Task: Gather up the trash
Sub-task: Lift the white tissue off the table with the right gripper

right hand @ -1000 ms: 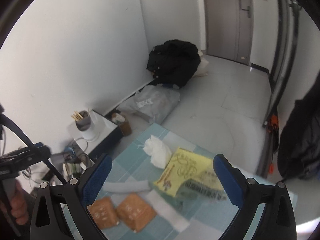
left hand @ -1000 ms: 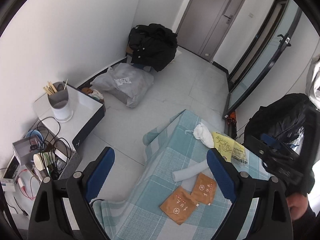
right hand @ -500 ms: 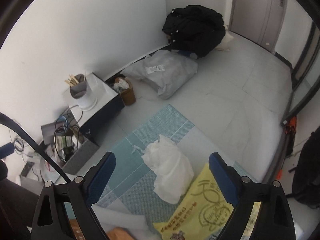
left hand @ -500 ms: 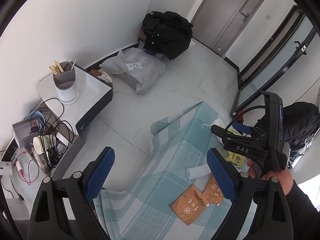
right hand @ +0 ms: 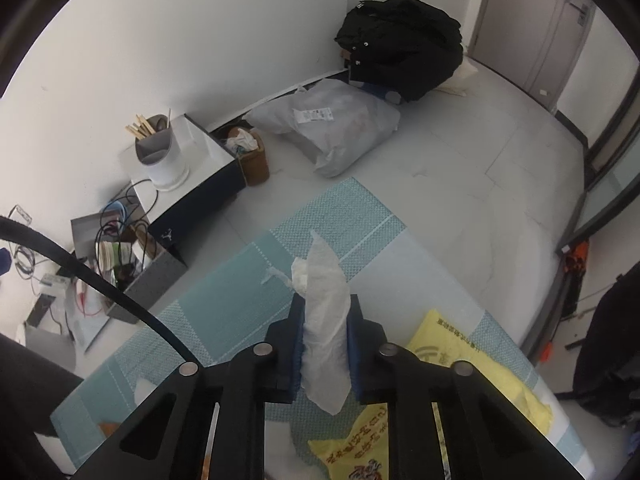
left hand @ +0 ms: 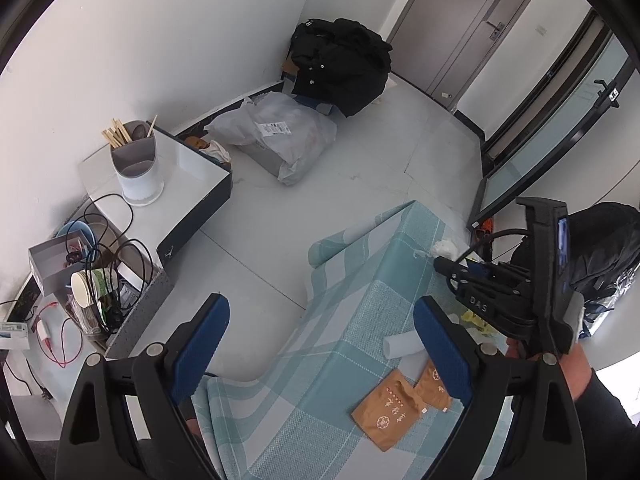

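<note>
My right gripper (right hand: 325, 320) is shut on a crumpled white tissue (right hand: 323, 312) that stands up between its blue pads over the teal checked tablecloth (right hand: 240, 304). A yellow plastic bag (right hand: 452, 364) lies just right of it. In the left wrist view my left gripper (left hand: 320, 344) is open and empty above the table's left edge. Two brown packets (left hand: 394, 404) and a white paper roll (left hand: 402, 346) lie on the cloth (left hand: 340, 320) near its right finger. The right gripper (left hand: 440, 258) shows there at the tissue (left hand: 444, 247).
A small brown waste bin (right hand: 251, 156) with trash stands on the floor beside a white-topped box (right hand: 200, 176) holding a chopstick holder (right hand: 158, 152). A grey parcel bag (right hand: 332, 120) and a black coat (right hand: 400, 40) lie beyond. Cables and cups (left hand: 92, 280) clutter the left floor.
My right gripper has moved down onto the white tissue and shut on it. The left gripper has stayed open and shifted slightly.
</note>
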Tool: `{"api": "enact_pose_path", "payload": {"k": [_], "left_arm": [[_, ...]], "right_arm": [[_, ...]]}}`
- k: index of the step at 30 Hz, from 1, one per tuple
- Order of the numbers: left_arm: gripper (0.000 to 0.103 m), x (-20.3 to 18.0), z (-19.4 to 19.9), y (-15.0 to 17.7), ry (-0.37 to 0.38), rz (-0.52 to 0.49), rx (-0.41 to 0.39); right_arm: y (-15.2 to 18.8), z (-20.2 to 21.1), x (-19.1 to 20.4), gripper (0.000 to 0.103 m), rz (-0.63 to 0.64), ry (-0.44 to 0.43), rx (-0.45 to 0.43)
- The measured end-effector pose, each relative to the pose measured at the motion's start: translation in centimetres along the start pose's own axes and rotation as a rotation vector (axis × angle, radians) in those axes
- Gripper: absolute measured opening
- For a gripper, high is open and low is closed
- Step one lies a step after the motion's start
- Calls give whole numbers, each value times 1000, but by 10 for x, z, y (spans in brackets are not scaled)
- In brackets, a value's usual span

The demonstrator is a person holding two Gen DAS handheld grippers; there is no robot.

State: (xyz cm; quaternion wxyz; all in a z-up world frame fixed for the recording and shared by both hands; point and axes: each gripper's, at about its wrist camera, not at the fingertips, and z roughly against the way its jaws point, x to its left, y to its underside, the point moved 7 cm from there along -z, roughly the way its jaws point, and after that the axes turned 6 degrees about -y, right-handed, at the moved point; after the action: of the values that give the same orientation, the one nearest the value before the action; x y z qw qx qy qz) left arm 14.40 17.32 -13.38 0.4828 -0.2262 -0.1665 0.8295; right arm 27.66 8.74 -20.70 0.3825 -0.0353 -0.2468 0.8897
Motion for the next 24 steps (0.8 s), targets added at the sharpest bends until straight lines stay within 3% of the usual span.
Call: {"api": "enact_pose_path", "payload": {"k": [3,8,13,17,24], "left_arm": [[92,3,-3,-1,-15,-6,-1],[92,1,-9,5,49,-8,59],[92,-18,-12,21,75,-126,95],[91,-41,-13,40,176,-216,181],[92,-64,-15,73,137,-390,194]], "right_arm": [[-1,18,1,17,-12,0,-41],[3,66,12,17,-21,-20,-126],[22,118,21,17,-35,-30,-205],[58,165,24,17,-95,-53,-280],[136,209,23,17,-245,-12,-353]]}}
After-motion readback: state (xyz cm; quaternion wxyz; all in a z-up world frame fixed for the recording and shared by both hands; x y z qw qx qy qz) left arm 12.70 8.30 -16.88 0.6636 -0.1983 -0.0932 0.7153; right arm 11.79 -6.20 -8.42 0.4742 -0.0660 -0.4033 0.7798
